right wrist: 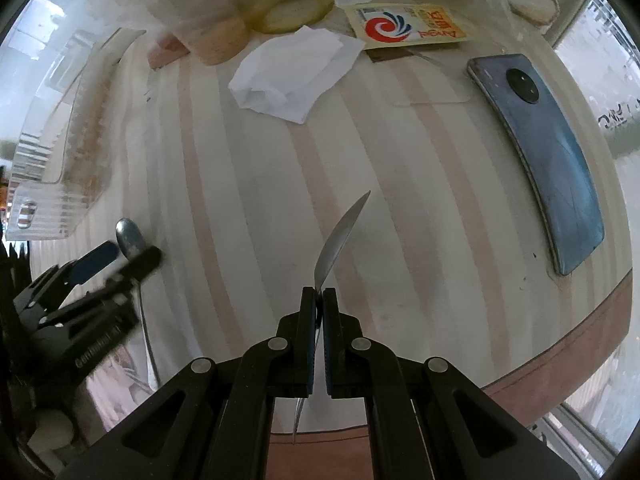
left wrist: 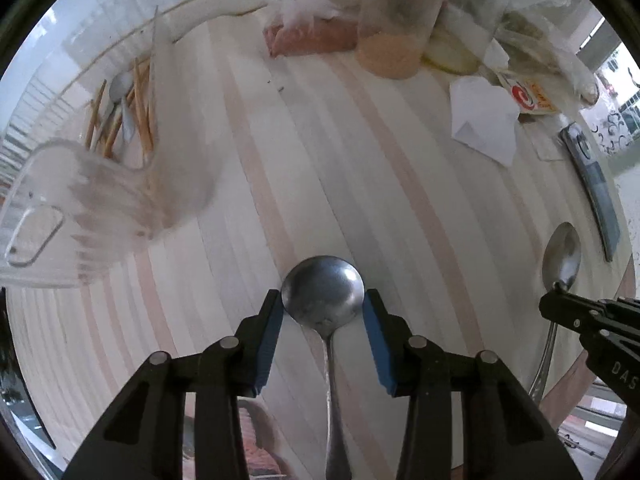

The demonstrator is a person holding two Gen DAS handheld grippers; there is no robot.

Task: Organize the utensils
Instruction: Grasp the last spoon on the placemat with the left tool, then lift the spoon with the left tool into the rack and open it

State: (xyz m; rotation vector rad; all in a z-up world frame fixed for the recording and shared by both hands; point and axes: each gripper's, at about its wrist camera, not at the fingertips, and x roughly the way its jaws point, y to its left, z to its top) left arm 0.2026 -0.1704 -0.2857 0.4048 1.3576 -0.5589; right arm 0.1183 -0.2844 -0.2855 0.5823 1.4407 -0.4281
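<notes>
A steel spoon [left wrist: 323, 280] lies with its bowl between my left gripper's [left wrist: 323, 300] blue pads, which touch both sides of the bowl; the handle runs back under the camera. My right gripper [right wrist: 319, 294] is shut on the neck of a second spoon [right wrist: 340, 232], seen edge-on, its bowl sticking out past the fingertips above the striped table [right wrist: 400, 200]. In the left wrist view that spoon [left wrist: 562, 252] and the right gripper [left wrist: 556, 294] are at the right edge. A clear ribbed plastic organizer [left wrist: 80, 208] at the left holds chopsticks [left wrist: 140, 112] and a small spoon.
A blue phone [right wrist: 540, 152] lies at the right near the table's edge. Crumpled white paper [right wrist: 292, 72], a packet with a red swirl [right wrist: 404, 26], a tape roll [right wrist: 288, 12] and jars [left wrist: 396, 28] crowd the far side.
</notes>
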